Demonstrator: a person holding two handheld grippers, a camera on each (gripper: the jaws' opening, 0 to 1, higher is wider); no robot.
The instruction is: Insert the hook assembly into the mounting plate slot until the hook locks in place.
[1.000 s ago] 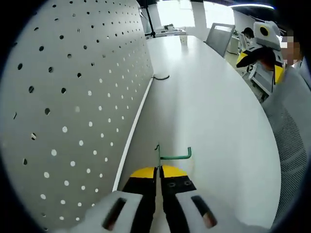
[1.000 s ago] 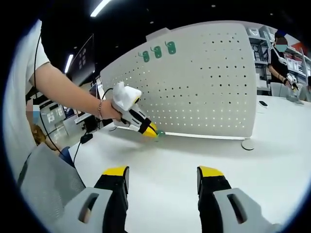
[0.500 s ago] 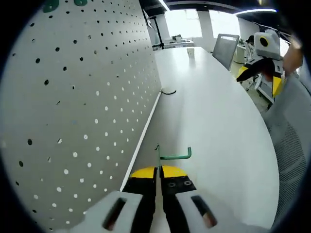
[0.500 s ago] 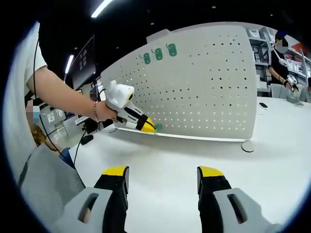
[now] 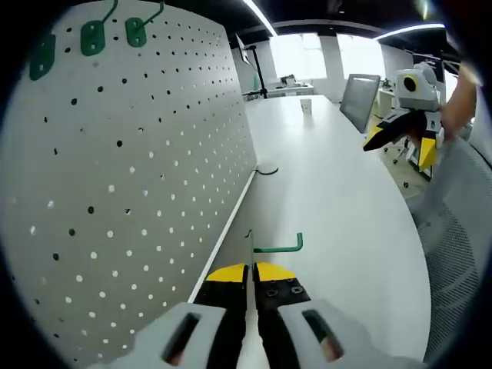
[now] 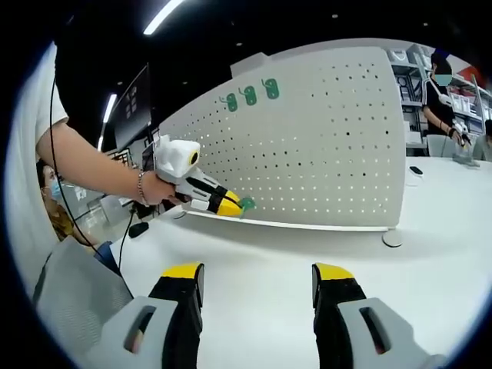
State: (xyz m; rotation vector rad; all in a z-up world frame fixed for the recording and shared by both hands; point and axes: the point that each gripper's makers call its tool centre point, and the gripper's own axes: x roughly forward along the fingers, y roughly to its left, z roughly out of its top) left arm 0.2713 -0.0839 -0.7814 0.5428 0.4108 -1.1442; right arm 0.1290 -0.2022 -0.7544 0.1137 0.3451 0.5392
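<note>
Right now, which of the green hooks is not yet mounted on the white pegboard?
The green metal hook clamped in the left tool, low beside the white pegboard. The other three green hooks already hang along its top edge.

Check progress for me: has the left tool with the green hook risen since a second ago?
Yes. In the right gripper view the left tool, shut on the green hook, now sits higher against the pegboard, off the table.

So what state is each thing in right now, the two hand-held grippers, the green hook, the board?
Left hand-held gripper: shut on the green hook.
Right hand-held gripper: open, holding nothing.
Green hook: held off the table, not yet in the pegboard.
Pegboard: upright on the table.
Mounted green hooks: three, hanging near the board's top.
</note>
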